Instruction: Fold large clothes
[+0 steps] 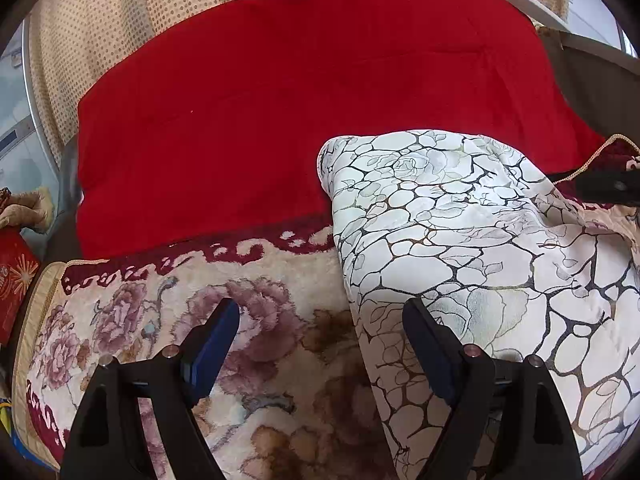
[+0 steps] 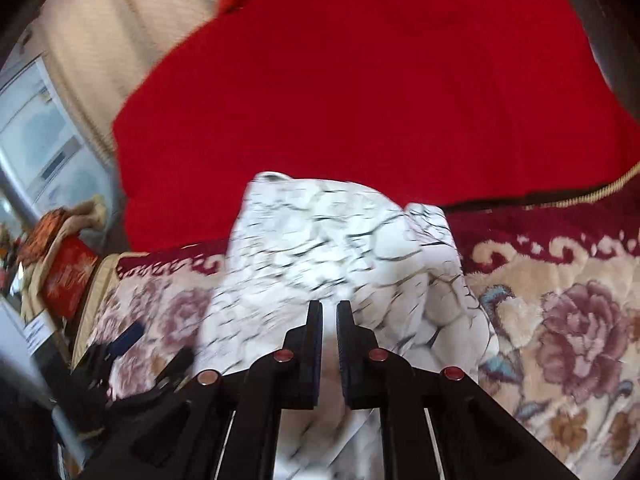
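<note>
A white garment (image 1: 460, 240) printed with dark crackle lines and pale roses lies bunched on a floral plush blanket (image 1: 160, 320). My left gripper (image 1: 320, 308) hovers open at the garment's left edge: its right finger is over the cloth, its left finger over the blanket, and nothing is held. In the right wrist view, my right gripper (image 2: 330, 316) has its jaws nearly together with a fold of the white garment (image 2: 340, 248) pinched between the pads. The cloth looks blurred there. The left gripper (image 2: 132, 344) shows dimly at the lower left.
A plain red blanket (image 1: 300, 100) covers the bed beyond the floral blanket (image 2: 560, 320). Dotted beige curtains (image 1: 100, 40) hang behind. A red box (image 2: 68, 276) and a soft toy sit off the bed's left edge. A white ledge (image 1: 532, 4) is at the far right.
</note>
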Available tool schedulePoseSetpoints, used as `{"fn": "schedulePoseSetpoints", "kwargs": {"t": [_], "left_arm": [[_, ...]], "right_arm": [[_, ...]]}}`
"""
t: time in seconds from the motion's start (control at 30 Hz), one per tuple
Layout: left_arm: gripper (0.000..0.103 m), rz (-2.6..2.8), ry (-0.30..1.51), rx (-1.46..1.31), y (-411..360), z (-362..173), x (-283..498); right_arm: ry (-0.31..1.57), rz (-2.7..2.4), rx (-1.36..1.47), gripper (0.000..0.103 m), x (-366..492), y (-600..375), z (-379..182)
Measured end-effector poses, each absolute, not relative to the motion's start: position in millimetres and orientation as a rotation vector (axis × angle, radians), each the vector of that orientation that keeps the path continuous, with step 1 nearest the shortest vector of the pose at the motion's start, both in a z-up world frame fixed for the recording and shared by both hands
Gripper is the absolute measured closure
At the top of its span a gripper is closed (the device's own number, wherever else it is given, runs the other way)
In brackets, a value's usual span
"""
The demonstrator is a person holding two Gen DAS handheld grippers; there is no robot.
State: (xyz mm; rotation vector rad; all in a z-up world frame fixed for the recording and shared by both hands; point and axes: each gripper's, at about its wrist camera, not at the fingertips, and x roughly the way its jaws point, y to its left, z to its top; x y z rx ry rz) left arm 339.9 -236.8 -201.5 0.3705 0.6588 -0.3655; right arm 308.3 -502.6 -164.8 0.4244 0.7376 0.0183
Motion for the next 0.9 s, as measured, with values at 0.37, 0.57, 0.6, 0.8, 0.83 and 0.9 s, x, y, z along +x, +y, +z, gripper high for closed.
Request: {"fn": "schedulePoseSetpoints", "kwargs": {"t": [0.37,0.57,0.6,0.8,0.83,0.9], "left_arm": [[0.017,-0.395,0.778,0.314,-228,-223,355],[0.017,-0.418,0.725,0.257,-213,-203,351],[0.017,-0.427,0.714,0.237,-209,-198,349],[0.017,-0.42,0.685,0.224,-204,-193,344],[0.017,-0.419,0.687,0.23,-205,-194,344],[0.017,-0.418,0.689,0.244,-208,-197,343]], "right_arm": [[0.849,0.008,0.426,0.091,310,-498,-232],[0.781,0.037,0.49,0.089,293,-507,-203],[0.761,0.042,0.479,0.089,289,-506,-196],[0.753,0.062,0.468,0.089,273,-501,-183],[0.786,0.042,0.452,0.088,277,-497,-191],[0.857,0.025,0.432,0.088,291,-493,-215]]}}
